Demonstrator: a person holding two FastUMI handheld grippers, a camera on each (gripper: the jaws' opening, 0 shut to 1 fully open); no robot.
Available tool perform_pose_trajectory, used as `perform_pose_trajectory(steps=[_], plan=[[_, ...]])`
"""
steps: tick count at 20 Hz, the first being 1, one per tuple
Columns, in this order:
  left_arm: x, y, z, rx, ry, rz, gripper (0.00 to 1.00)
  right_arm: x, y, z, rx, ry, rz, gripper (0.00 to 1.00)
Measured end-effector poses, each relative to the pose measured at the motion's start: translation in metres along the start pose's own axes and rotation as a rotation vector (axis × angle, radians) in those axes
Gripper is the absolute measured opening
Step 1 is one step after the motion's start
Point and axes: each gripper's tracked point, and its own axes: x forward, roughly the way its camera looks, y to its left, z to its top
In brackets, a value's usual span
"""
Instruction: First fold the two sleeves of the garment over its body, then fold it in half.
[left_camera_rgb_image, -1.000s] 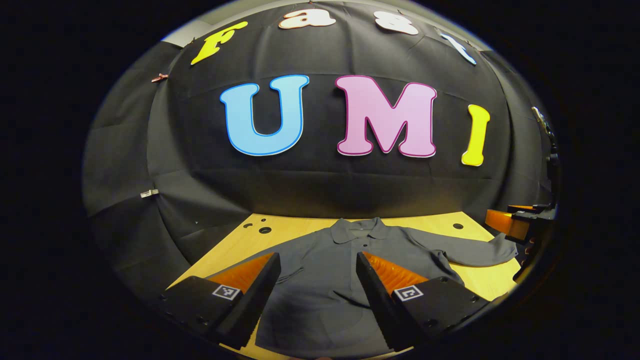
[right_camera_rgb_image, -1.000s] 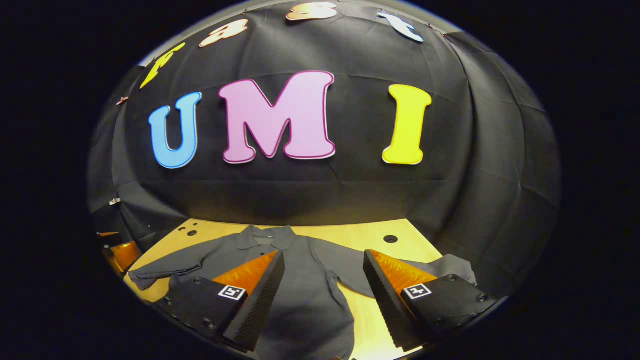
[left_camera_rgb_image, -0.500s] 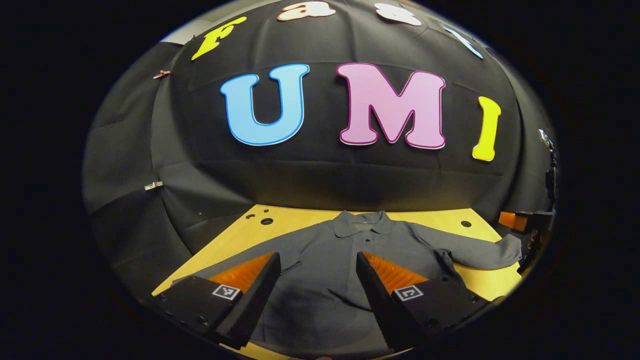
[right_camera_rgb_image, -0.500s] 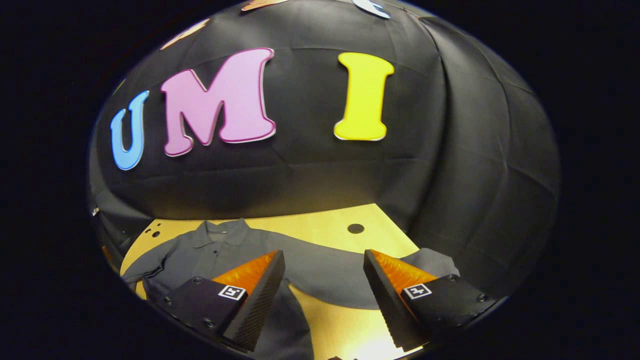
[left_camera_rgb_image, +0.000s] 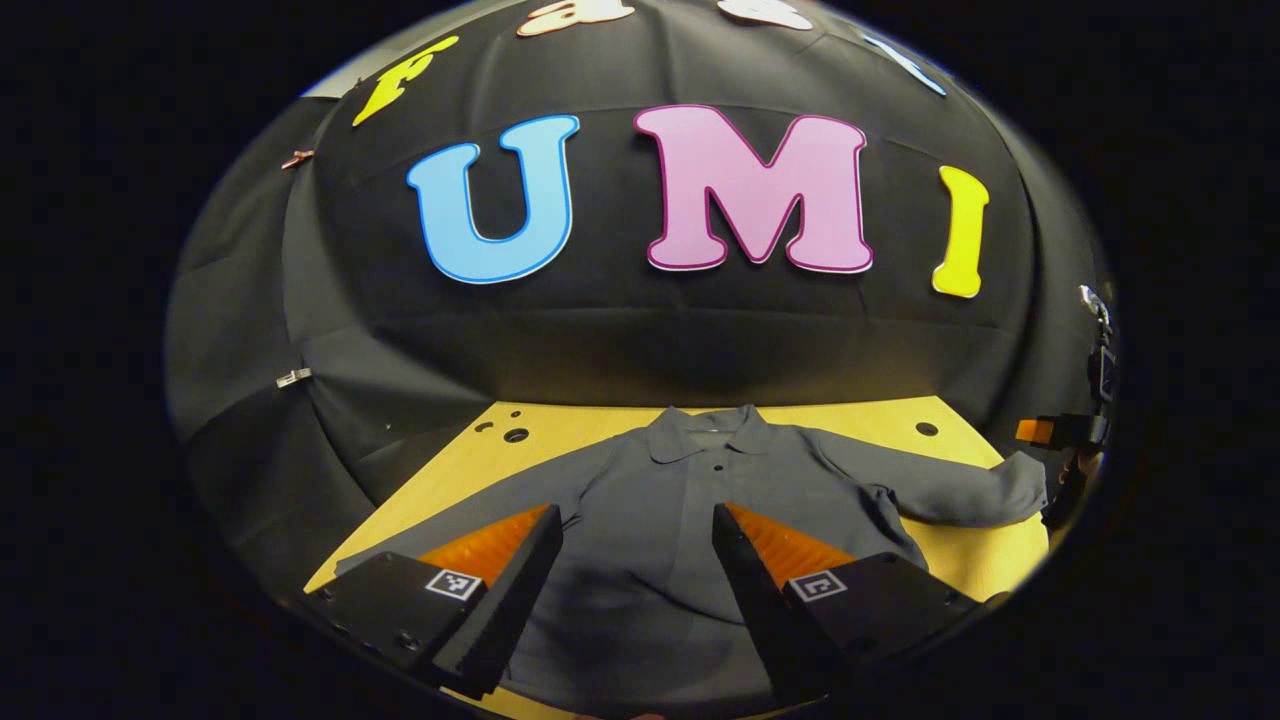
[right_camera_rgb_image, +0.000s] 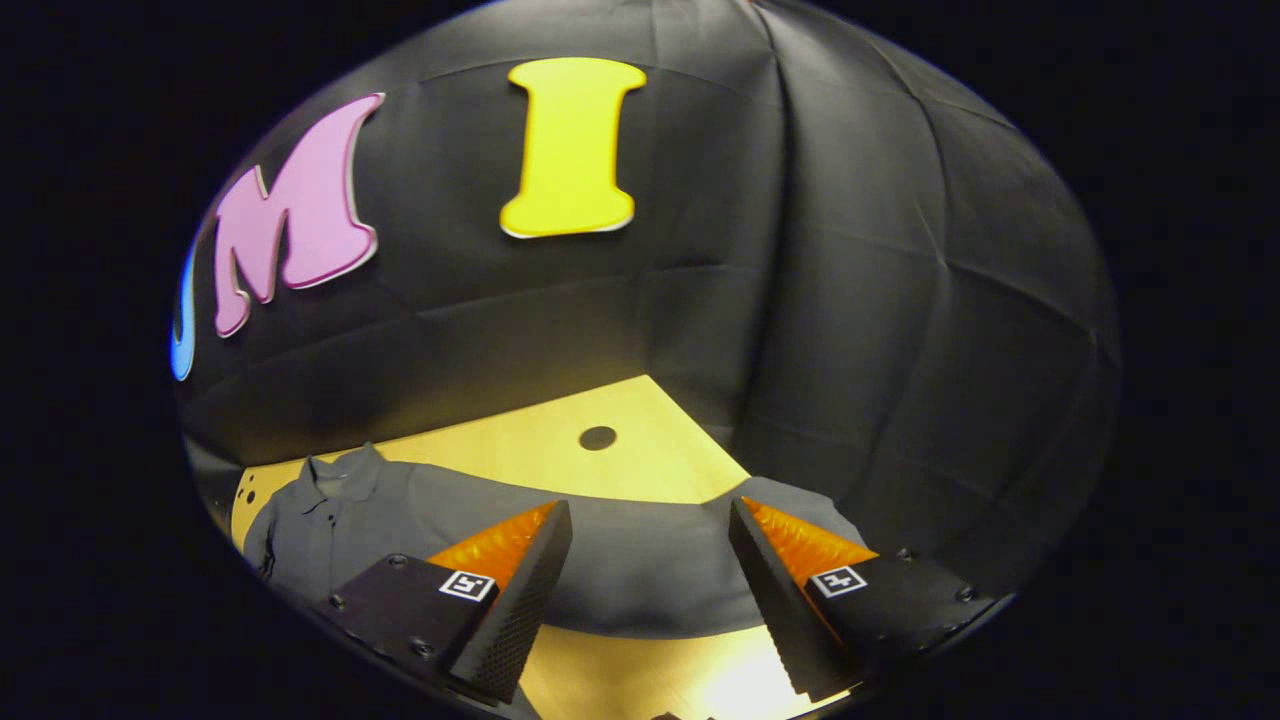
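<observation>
Pale wooden table (left_camera_rgb_image: 560, 440) bears flat, collared grey garment (left_camera_rgb_image: 690, 500), sleeves spread

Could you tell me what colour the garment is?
Plain dark grey collared shirt, clearest in the left gripper view.

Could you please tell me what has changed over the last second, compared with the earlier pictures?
The right gripper has swung toward the shirt's outstretched sleeve, which now lies between its open fingers instead of the shirt's body; nothing is gripped yet. The left gripper barely moved, still open above the shirt's body. The shirt itself lies flat on the table as before, both sleeves unfolded.
</observation>
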Motion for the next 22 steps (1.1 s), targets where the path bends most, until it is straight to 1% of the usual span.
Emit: perform_pose_trajectory(steps=[4, 7, 10, 14, 16, 18, 20, 22], plan=[[0.002, -0.004, -0.006, 0.017, 0.032, -0.004, 0.98, 0.022, -0.04, -0.019, 0.024, 0.06, -0.08, 0.99], [0.0, -0.007, -0.007, 0.025, 0.044, -0.006, 0.98, 0.036, -0.074, -0.034, 0.052, 0.102, -0.133, 0.99], [-0.003, -0.01, -0.011, 0.039, 0.056, -0.019, 0.98, 0.055, -0.096, -0.054, 0.081, 0.136, -0.183, 0.99], [-0.009, -0.016, -0.025, 0.076, 0.09, -0.038, 0.98, 0.086, -0.105, -0.076, 0.125, 0.175, -0.225, 0.99], [-0.013, -0.019, -0.027, 0.075, 0.098, -0.037, 0.98, 0.094, -0.118, -0.087, 0.162, 0.199, -0.241, 0.99], [-0.013, -0.022, -0.027, 0.075, 0.098, -0.038, 0.98, 0.091, -0.118, -0.092, 0.181, 0.217, -0.25, 0.99], [-0.012, -0.026, -0.028, 0.077, 0.103, -0.041, 0.98, 0.093, -0.118, -0.095, 0.166, 0.245, -0.243, 0.99], [-0.011, -0.03, -0.029, 0.075, 0.106, -0.043, 0.98, 0.089, -0.115, -0.089, 0.126, 0.266, -0.239, 1.0]])
